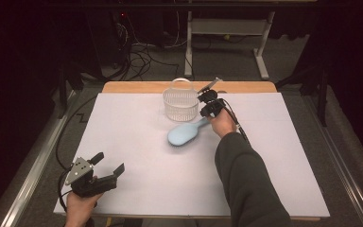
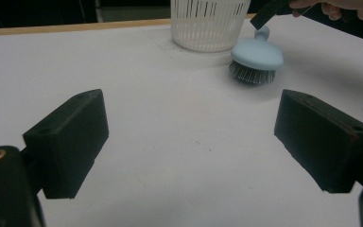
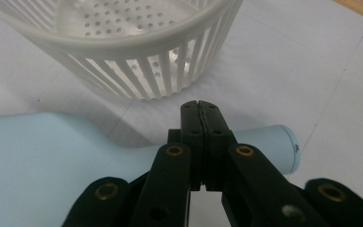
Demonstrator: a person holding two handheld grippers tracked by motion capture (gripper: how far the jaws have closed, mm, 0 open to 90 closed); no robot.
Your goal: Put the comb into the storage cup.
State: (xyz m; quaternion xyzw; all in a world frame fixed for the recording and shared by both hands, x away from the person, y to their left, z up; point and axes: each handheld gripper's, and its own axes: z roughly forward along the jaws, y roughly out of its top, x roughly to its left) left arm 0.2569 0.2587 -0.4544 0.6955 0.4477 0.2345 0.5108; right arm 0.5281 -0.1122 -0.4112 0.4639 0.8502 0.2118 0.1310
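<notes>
Smooth pale-blue brush [image 1: 184, 134], slatted plastic basket [image 1: 180, 105]

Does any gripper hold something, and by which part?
Nothing is held. The right gripper is shut, pads together, over the brush handle; the left gripper is open.

No words, labels, brands, numbers or signs can be read anywhere here: the pale blue brush [image 1: 185, 133], the white basket [image 1: 180, 104] at its 12 o'clock, the white table sheet [image 1: 137, 156] and both grippers carry no legible marking
</notes>
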